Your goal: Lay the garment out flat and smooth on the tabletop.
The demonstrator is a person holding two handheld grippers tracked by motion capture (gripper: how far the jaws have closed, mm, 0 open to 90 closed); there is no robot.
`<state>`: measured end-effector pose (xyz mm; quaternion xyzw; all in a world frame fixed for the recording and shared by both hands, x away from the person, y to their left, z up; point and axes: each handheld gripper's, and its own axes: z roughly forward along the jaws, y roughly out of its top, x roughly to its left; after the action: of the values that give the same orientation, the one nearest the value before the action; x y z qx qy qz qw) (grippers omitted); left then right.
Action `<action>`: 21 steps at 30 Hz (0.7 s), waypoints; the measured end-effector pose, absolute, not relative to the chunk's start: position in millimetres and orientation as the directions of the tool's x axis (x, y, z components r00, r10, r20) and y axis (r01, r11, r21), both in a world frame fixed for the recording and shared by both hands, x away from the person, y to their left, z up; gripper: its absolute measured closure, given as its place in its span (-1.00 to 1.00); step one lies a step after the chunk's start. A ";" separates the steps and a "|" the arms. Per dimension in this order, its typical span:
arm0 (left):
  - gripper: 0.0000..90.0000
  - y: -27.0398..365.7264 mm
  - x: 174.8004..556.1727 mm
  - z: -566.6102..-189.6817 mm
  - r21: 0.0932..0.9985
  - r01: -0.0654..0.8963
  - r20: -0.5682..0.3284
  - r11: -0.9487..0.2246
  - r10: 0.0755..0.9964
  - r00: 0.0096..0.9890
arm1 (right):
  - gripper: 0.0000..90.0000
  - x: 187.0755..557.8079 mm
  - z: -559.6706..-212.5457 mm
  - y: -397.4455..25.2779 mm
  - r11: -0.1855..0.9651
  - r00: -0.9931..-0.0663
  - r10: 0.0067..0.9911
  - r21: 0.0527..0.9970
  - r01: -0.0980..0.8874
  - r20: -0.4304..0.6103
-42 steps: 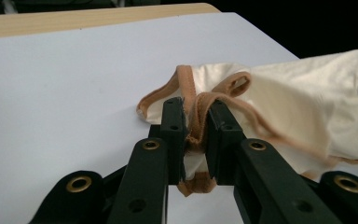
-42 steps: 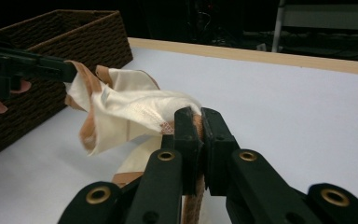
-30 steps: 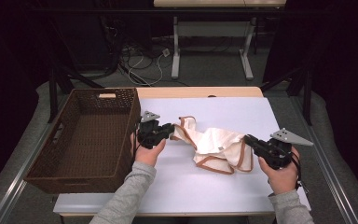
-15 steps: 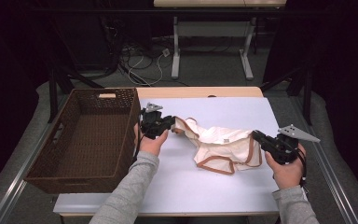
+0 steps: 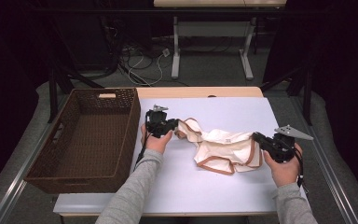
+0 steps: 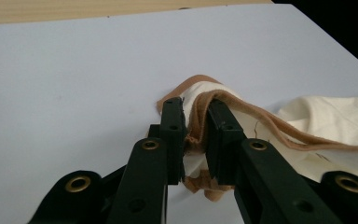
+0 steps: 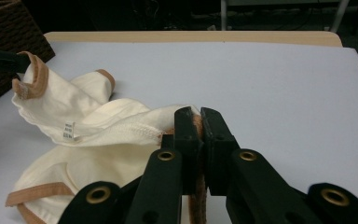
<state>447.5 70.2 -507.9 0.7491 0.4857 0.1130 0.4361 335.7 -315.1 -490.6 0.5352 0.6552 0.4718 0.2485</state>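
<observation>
A cream garment with tan trim (image 5: pixel 223 149) lies stretched across the white table (image 5: pixel 214 196) between both grippers. My left gripper (image 5: pixel 175 126) is shut on the garment's left trimmed edge (image 6: pixel 196 135), just right of the basket. My right gripper (image 5: pixel 256 138) is shut on the garment's right tan hem (image 7: pixel 196 140), near the table's right side. In the right gripper view the cream cloth (image 7: pixel 98 135) bunches to the left, with a small label showing on it.
A brown wicker basket (image 5: pixel 51 158) stands open on the table's left side, with nothing inside it. A wooden strip (image 5: pixel 200 91) runs along the far table edge. Beyond lie cables and white desk legs (image 5: pixel 175 56) on the floor.
Both grippers have moved apart and slightly away from the person, drawing the garment out wider between them. Each keeps its hold on the cloth.
</observation>
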 end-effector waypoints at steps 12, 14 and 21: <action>0.74 66.6 452.1 -522.6 0.740 0.658 -0.266 -0.140 0.837 0.478 | 0.90 341.5 -507.8 -321.0 0.005 -0.263 0.952 0.852 0.524 0.156; 0.74 66.5 452.3 -524.0 0.738 0.661 -0.265 -0.139 0.840 0.473 | 0.89 342.2 -509.5 -320.6 0.009 -0.256 0.956 0.855 0.519 0.146; 0.73 64.5 452.1 -527.4 0.728 0.671 -0.253 -0.140 0.855 0.453 | 0.89 344.7 -514.0 -315.9 0.044 -0.259 0.959 0.839 0.542 0.117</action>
<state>452.1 64.5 -527.4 0.7467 0.5111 0.1116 0.4109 344.7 -315.9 -514.0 0.5541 0.6770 0.4136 0.2521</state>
